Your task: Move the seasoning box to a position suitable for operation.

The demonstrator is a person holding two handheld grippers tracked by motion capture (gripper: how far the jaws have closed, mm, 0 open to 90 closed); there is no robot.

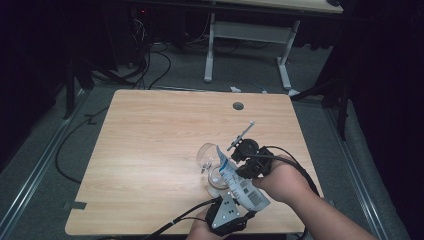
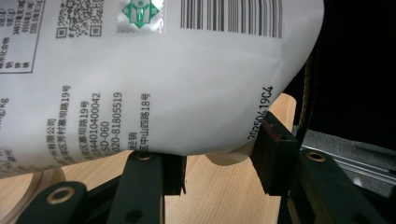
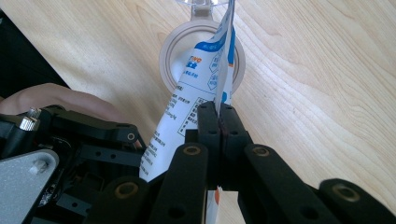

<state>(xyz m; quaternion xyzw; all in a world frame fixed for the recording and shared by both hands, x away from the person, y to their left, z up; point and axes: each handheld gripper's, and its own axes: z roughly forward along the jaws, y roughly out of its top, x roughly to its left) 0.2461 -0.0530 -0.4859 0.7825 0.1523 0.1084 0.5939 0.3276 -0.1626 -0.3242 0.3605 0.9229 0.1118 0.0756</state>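
Observation:
A white and blue pouch (image 1: pixel 246 191) with a barcode is tilted, its upper end over a clear jar (image 1: pixel 215 180) on the wooden table (image 1: pixel 160 150). The jar's clear lid (image 1: pixel 206 154) stands flipped open. My right gripper (image 1: pixel 234 167) is shut on the pouch's thin side seam (image 3: pixel 224 70), above the jar's beige rim (image 3: pixel 170 51). My left gripper (image 1: pixel 232 212), near the table's front edge, grips the pouch's bulging bottom end (image 2: pixel 163 93), its pads (image 2: pixel 273 149) pressed to either side. The right gripper view shows the closed jaws of that gripper (image 3: pixel 218 116), with a hand at left.
A round cable hole (image 1: pixel 238 106) lies in the table's far side. The left half of the tabletop is bare wood. Behind the table stand a white desk frame (image 1: pixel 250 35) and loose cables (image 1: pixel 150 60) on the floor. Dark curtains close both sides.

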